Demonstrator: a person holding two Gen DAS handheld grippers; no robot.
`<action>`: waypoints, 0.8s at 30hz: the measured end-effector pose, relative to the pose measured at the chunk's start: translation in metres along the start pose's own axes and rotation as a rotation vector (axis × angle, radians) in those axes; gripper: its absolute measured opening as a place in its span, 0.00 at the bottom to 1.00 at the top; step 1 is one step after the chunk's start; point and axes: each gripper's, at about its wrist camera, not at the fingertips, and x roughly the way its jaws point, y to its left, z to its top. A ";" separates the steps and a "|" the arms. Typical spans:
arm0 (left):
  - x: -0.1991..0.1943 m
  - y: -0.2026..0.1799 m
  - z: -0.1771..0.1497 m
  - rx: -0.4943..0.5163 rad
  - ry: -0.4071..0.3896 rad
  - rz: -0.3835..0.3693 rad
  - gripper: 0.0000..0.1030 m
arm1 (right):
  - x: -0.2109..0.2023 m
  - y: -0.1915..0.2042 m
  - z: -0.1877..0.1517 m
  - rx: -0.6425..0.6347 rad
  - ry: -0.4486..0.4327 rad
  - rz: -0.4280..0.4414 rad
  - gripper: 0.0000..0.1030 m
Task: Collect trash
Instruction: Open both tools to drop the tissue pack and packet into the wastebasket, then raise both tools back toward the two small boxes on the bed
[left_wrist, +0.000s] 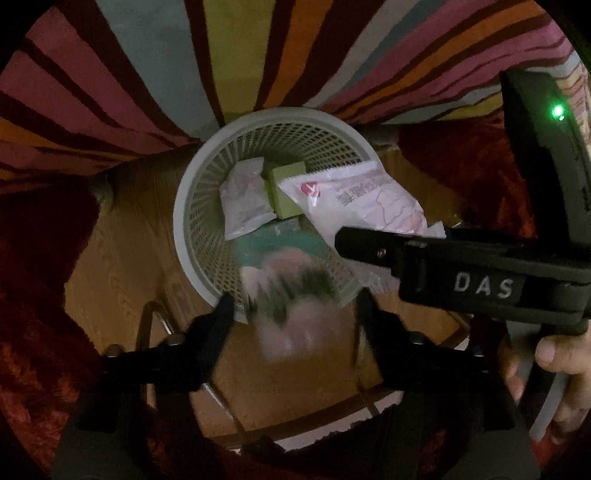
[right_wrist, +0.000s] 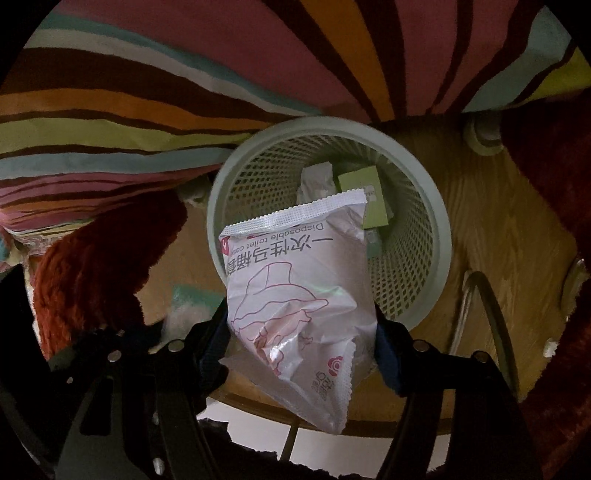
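Observation:
A pale mesh waste basket (left_wrist: 181, 221) (right_wrist: 439, 229) stands on a wooden surface, right under both grippers. Inside it lie a green box (left_wrist: 286, 192) (right_wrist: 364, 192), a white wrapper (left_wrist: 243, 199) and something teal. My left gripper (left_wrist: 293, 308) hangs open over the near rim. A blurred pinkish packet (left_wrist: 291, 314) sits in the gap, clear of both fingers. My right gripper (right_wrist: 301, 328) is shut on a white "Disposable toilet cover" packet (right_wrist: 295, 280) (left_wrist: 369, 206), whose top edge reaches over the basket's mouth. The right gripper's finger (left_wrist: 369, 247) crosses the left wrist view.
A striped, many-coloured cloth (left_wrist: 184, 55) (right_wrist: 184, 74) hangs just behind the basket. Red fluffy fabric (left_wrist: 37, 258) (right_wrist: 92, 266) borders the wooden surface (left_wrist: 122, 240) on both sides. Bent metal rods (right_wrist: 487, 314) stand near the basket. A person's hand (left_wrist: 554, 354) grips the right tool.

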 end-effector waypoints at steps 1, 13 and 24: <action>0.000 0.001 0.001 -0.008 -0.001 -0.004 0.68 | 0.000 0.000 0.000 0.003 0.002 -0.004 0.66; -0.004 0.002 0.001 -0.025 -0.016 -0.013 0.68 | -0.009 -0.009 -0.001 0.038 -0.037 0.000 0.86; -0.051 0.002 -0.014 -0.014 -0.213 0.010 0.68 | -0.061 0.017 -0.028 -0.153 -0.223 -0.016 0.86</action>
